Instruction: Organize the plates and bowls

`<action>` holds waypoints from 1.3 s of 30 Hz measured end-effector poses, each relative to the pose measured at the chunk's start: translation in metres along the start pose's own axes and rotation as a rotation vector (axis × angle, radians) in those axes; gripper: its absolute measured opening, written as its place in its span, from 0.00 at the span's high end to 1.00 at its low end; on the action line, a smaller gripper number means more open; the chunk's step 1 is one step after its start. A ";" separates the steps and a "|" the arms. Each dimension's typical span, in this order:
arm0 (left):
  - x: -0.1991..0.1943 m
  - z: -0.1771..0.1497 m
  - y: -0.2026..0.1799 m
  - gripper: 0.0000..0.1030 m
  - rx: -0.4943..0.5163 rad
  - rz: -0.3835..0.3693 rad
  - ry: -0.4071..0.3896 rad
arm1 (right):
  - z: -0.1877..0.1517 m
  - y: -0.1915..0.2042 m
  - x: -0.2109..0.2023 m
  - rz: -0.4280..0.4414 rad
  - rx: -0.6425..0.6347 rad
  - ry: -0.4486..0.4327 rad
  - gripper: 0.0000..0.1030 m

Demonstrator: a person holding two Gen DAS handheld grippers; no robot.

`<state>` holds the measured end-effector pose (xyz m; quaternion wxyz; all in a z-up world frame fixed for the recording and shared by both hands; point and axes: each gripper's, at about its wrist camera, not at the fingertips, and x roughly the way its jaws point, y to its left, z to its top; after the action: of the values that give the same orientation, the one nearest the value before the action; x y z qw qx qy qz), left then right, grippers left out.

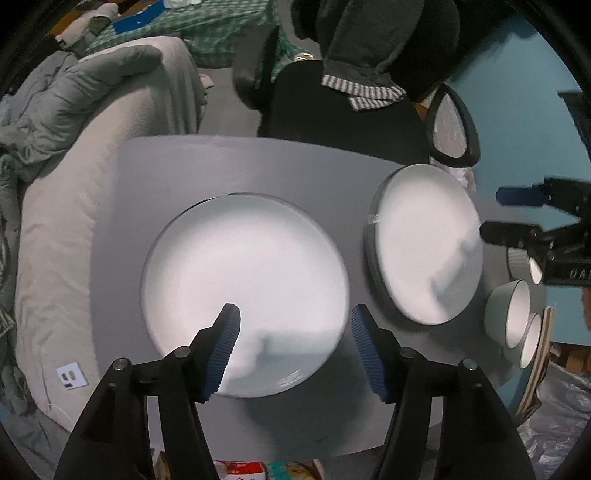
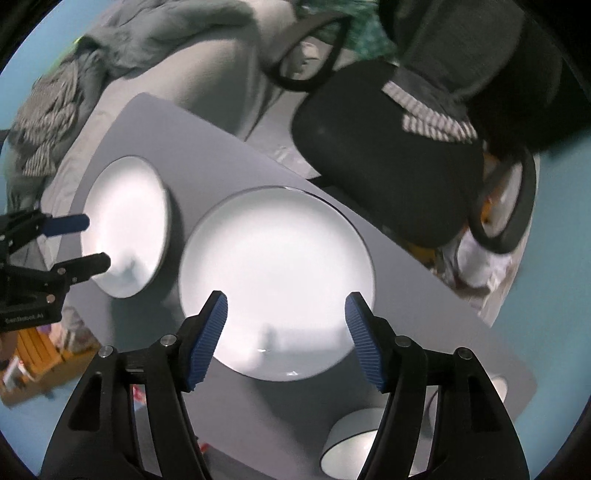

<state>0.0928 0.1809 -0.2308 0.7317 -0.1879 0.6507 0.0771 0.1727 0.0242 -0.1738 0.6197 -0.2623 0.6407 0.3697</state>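
grey table point(image 1: 229, 166) carries two white plates: left plate point(image 1: 243, 291), right plate point(image 2: 277, 280), bowls point(image 1: 511, 314) alongside. left gripper point(image 1: 295, 350) and right gripper point(image 2: 286, 339) hover above, jaws wide apart, nothing gripped.

White, 2 plates: left plate point(image 1: 243, 280) and right plate point(image 2: 277, 273), the latter grey along its outer rim. Pale grey, the table point(image 1: 236, 162). Grey outside and white inside, the bowls point(image 1: 511, 314). Black frames with ridged blue pads on the left gripper point(image 1: 293, 350) and right gripper point(image 2: 286, 341). Black, the office chair point(image 2: 384, 173). Grey-and-white stripes on the draped cloth point(image 1: 364, 92). Teal, the floor point(image 1: 524, 122). Green-and-white check on the fabric point(image 1: 207, 33).
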 end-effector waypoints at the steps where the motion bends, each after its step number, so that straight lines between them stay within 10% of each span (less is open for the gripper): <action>1: -0.001 -0.002 0.006 0.37 -0.004 0.005 -0.002 | 0.003 0.006 0.000 -0.001 -0.020 0.002 0.36; 19: 0.031 -0.040 0.109 0.35 -0.311 -0.021 0.007 | 0.077 0.082 0.051 0.126 -0.177 0.044 0.36; 39: 0.063 -0.041 0.136 0.48 -0.443 -0.148 0.058 | 0.101 0.094 0.110 0.277 -0.170 0.152 0.41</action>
<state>0.0150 0.2814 -0.3196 0.6572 -0.3934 0.6230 0.1589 0.1477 0.1735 -0.2640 0.4885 -0.2501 0.6820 0.4834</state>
